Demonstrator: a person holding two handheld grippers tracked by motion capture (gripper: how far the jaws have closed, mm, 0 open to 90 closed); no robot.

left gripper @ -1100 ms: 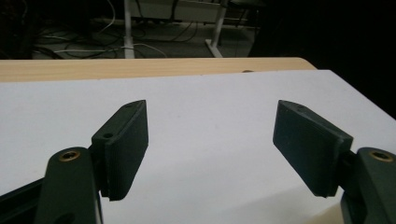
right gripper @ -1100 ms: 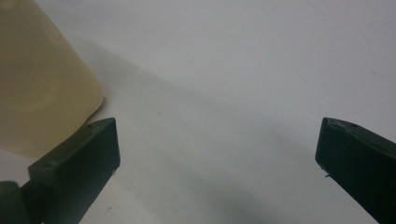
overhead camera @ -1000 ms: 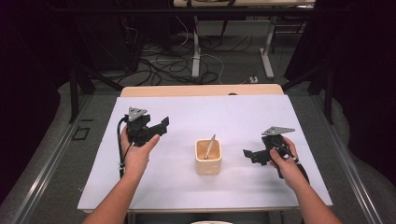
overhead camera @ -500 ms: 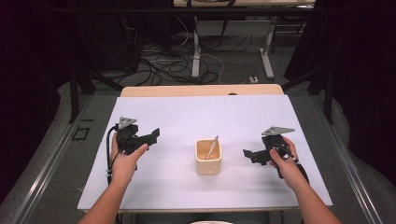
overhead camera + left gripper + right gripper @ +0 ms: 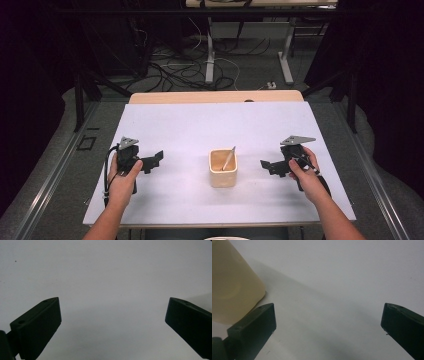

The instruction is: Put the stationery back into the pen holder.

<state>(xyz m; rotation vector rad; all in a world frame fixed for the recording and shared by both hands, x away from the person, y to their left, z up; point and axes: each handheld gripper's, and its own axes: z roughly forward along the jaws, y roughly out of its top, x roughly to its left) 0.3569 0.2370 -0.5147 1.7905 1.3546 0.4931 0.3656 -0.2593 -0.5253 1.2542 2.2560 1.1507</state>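
Left tool (image 5: pixel 154 162) sat spread wide, gripping nothing, over bare white desk (image 5: pixel 200 125), with open room all around it. Right tool (image 5: pixel 268 166) also gaped, just beside the cream cup (image 5: pixel 222 168) at mid-desk. In that cup leaned one slim stick, perhaps a spoon (image 5: pixel 229 158).

You've got a small cream-colored cup (image 5: pixel 222 170) with squarish sides sitting upright on the white table (image 5: pixel 210 125), pretty much dead center between your two hands and toward the near edge. There's a thin silvery stick (image 5: pixel 228 158), could be a utensil handle, standing in it and leaning up toward the far right corner of the rim.
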